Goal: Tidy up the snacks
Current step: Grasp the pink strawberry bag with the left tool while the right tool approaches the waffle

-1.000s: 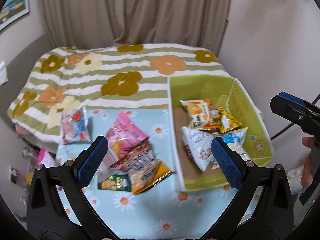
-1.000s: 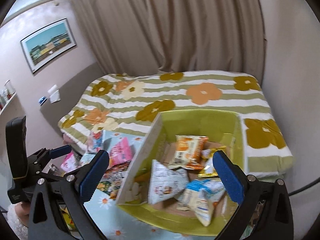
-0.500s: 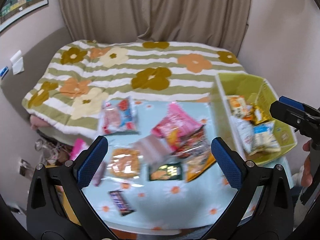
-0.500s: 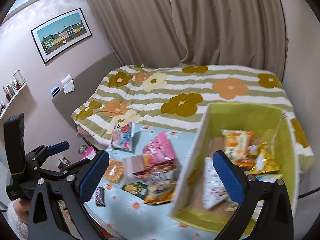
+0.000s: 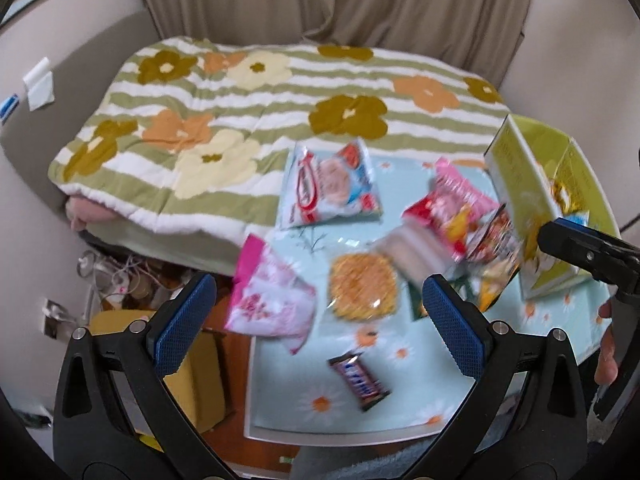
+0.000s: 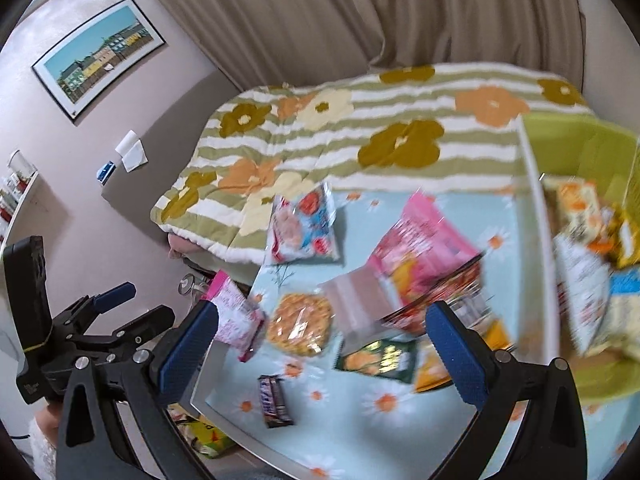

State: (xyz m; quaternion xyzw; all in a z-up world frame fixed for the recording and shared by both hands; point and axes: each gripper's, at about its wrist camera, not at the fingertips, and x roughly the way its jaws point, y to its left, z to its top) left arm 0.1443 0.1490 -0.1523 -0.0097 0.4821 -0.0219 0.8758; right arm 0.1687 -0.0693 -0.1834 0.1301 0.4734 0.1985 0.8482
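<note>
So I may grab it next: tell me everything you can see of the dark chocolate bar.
The chocolate bar is a small dark brown, glossy wrapped bar with blurred white and blue lettering. It lies flat and alone on the daisy-print tablecloth near the table's front edge, touching no other snack and neither gripper.

You are looking down on a table (image 5: 280, 420) standing in front of a bed (image 5: 256, 92), with a curtain (image 5: 320, 0) hanging behind the bed. A box (image 6: 580, 140) is sitting at the table's right end, holding several snack packets (image 6: 584, 280). Left of the box, loose packets are lying in a heap (image 6: 416, 248). A chocolate bar (image 5: 359, 378) is lying alone near the front edge. One packet (image 5: 268, 300) is overhanging the table's left edge, and another (image 5: 330, 184) is lying at the back, beside the bed.
</note>
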